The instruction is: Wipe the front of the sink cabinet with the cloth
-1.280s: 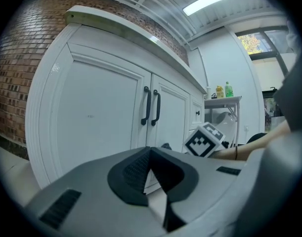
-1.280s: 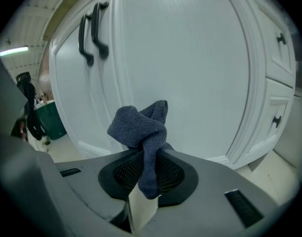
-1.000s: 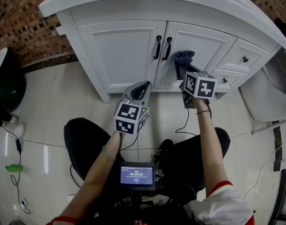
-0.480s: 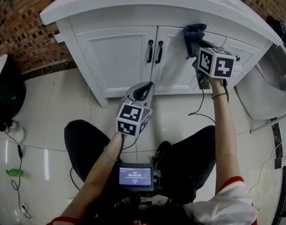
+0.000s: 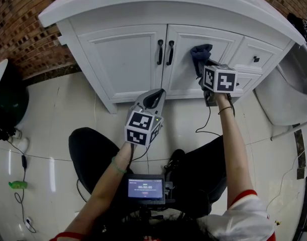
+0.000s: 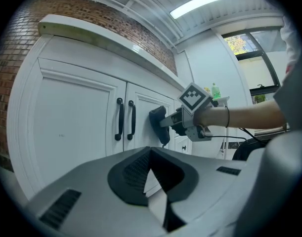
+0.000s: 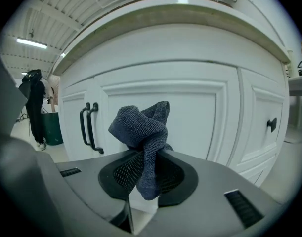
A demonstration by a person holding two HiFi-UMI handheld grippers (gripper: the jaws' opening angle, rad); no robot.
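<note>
Wiping appears to be under way. The right gripper [image 5: 203, 70] pinches a dark blue-grey cloth [image 5: 200, 54], bunched into a twisted wad. The wad seems to touch the right-hand door of the white sink cabinet [image 5: 128, 59], near the two black handles [image 5: 165, 52]. The left gripper [image 5: 153, 97] hangs lower, apart from the doors, its jaws pressed together on nothing. The next move likely calls for firm pressure while sweeping across the panel.

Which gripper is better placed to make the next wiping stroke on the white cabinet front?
Right. The right gripper holds the dark grey-blue terry cloth at the white right-hand cabinet door. The left gripper is shut, empty and back from it.
</note>
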